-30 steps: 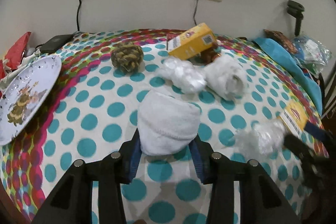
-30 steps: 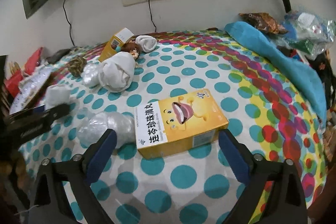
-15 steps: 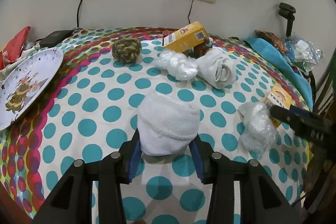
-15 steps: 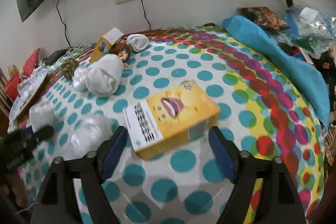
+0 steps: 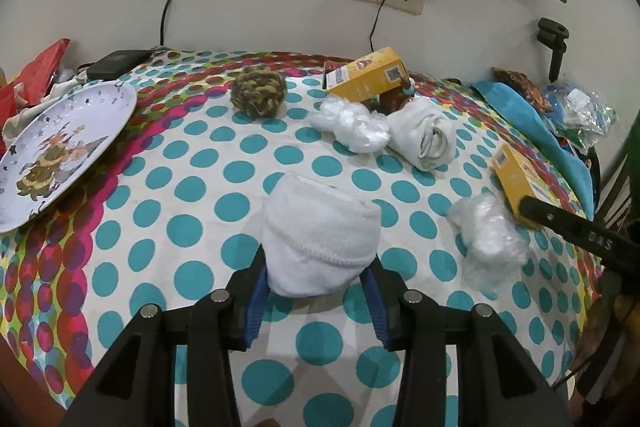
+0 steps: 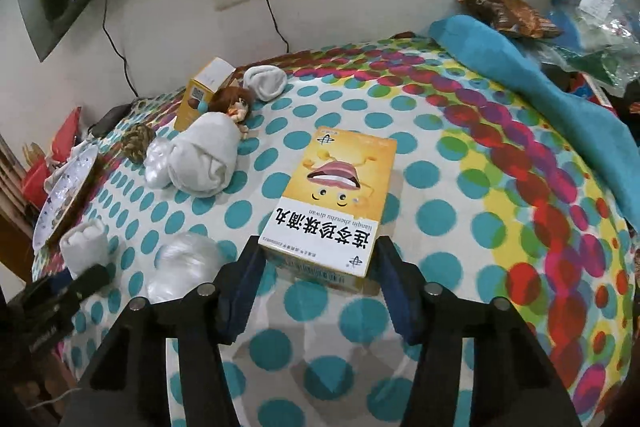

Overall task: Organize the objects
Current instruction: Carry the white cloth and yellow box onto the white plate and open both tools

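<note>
Two hand-held grippers are in my charge over a polka-dot table (image 5: 168, 211), one in each of the person's hands. My left hand-held gripper (image 5: 318, 277) is pinched tight on a rolled white sock (image 5: 320, 227), which bulges forward from between the blue pads, above the cloth. My right hand-held gripper (image 6: 320, 267) has its jaws closing around a yellow medicine box (image 6: 340, 195). The near short end of the box sits between the pads, and the left pad looks to be touching its corner, though I cannot tell whether the right pad has made contact. The box's long axis runs straight away from this gripper, in line with its fingers, so I judge the squeeze falls across the narrow width, which suits a lift. A crumpled clear plastic wad (image 6: 184, 263) lies just beside the box on its left, between my two grippers. Farther back sit a second yellow box (image 5: 366, 73), a rolled white cloth (image 5: 424, 133), a rope ball (image 5: 259, 95), and a decorated plate (image 5: 60, 151) at the left edge.
</note>
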The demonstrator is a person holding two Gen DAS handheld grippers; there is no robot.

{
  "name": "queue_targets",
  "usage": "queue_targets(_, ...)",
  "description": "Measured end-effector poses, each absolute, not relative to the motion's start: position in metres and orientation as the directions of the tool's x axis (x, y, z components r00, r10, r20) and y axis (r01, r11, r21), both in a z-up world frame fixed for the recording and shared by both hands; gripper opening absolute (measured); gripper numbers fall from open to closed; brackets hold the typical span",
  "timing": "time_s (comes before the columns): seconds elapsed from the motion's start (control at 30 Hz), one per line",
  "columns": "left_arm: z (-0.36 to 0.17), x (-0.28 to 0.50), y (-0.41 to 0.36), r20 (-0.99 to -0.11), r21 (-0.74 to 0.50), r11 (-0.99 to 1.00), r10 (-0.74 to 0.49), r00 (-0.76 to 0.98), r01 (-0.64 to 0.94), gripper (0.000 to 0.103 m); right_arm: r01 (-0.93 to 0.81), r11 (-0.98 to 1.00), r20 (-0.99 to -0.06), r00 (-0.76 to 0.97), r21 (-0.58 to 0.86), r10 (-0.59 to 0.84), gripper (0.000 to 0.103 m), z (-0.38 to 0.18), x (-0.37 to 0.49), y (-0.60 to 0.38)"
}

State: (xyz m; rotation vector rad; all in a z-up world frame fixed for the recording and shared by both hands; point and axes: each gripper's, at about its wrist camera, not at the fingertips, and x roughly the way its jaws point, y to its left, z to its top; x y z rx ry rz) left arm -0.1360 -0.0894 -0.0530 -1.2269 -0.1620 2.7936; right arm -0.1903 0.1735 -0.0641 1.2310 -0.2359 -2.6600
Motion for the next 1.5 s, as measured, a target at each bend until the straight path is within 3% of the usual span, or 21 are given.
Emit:
queue_targets(0.33, -0.038, -0.134, -0.132, -0.691, -0.125, -0.99, 0.034, -0.722, 0.073, 0.044, 0.137, -0.976, -0.69, -0.691, 0.168, -0.216, 0.052, -0.039, -0.158, 0.169)
queue_targets(0.77, -0.014, -0.136, -0.236, -0.624, -0.093, -0.95, -0.176, -0.761, 0.297, 0.044, 0.15, -0.983, -0.598, -0.78, 0.104, -0.182, 0.049, 0.001, -0.126, 0.15)
queue_targets(1.07, -0.032, -0.144, -0.323, -0.687, -0.084, -0.872, -0.3, -0.662, 0.482, 0.044, 0.174, -0.979, -0.592, -0.779, 0.11, -0.205, 0.049, 0.009, -0.126, 0.137)
queue_targets(1.33, -0.047, -0.153, -0.336, -0.709, -0.068, -0.863, -0.311, -0.632, 0.501, 0.044, 0.218, -0.97, -0.578, -0.781, 0.105, -0.237, 0.049, 0.02, -0.133, 0.115)
queue_targets(1.43, -0.047, -0.154, -0.336, -0.707, -0.075, -0.867, -0.303, -0.639, 0.494, 0.05, 0.252, -0.961, -0.573, -0.774, 0.113, -0.271, 0.049, 0.024, -0.141, 0.097)
queue_targets(1.5, -0.046, -0.155, -0.334, -0.704, -0.078, -0.872, -0.294, -0.647, 0.483, 0.07, 0.286, -0.952, -0.569, -0.767, 0.111, -0.297, 0.049, 0.027, -0.148, 0.078)
